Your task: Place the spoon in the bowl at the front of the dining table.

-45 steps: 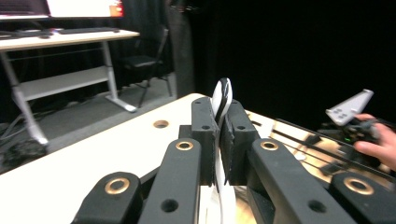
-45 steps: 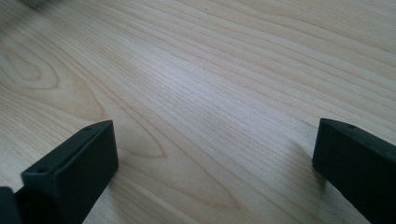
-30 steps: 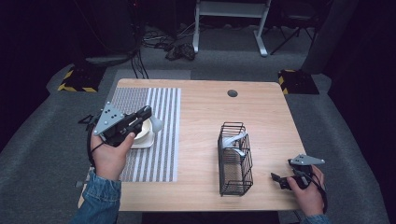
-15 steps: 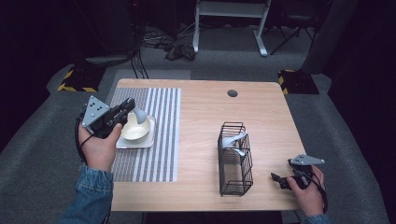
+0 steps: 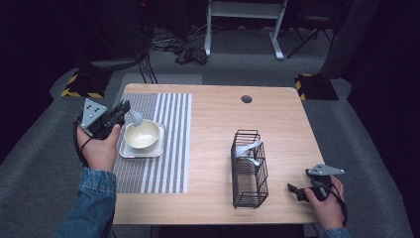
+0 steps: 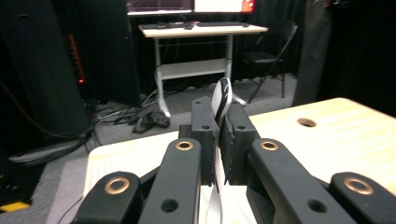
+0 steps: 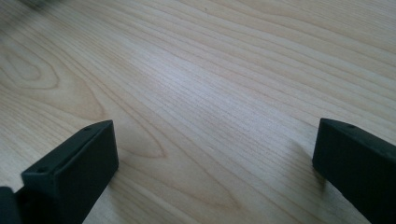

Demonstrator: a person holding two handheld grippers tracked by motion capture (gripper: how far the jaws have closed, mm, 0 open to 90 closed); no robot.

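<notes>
My left gripper [image 5: 122, 107] hovers at the table's left edge, shut on a pale grey spoon [image 5: 134, 118] whose scoop end sticks out to the right, just above the rim of a cream bowl [image 5: 142, 135]. The bowl sits on a small square tray [image 5: 125, 151] on a striped placemat [image 5: 166, 144]. In the left gripper view the spoon [image 6: 221, 99] stands edge-on, pinched between the two pads of my left gripper [image 6: 218, 122]. My right gripper [image 5: 295, 191] rests near the front right corner, open. In its own view my right gripper [image 7: 215, 154] has nothing but bare wood between its jaws.
A black wire basket [image 5: 249, 171] stands right of centre with pale utensils [image 5: 246, 148] inside. A round cable hole [image 5: 246, 99] lies near the table's far edge. Beyond the table are a white desk frame [image 5: 245, 20], floor cables and a chair.
My left hand has carried the spoon leftward off the bowl to the table's left edge, which uncovers the bowl. The right hand has kept still.
</notes>
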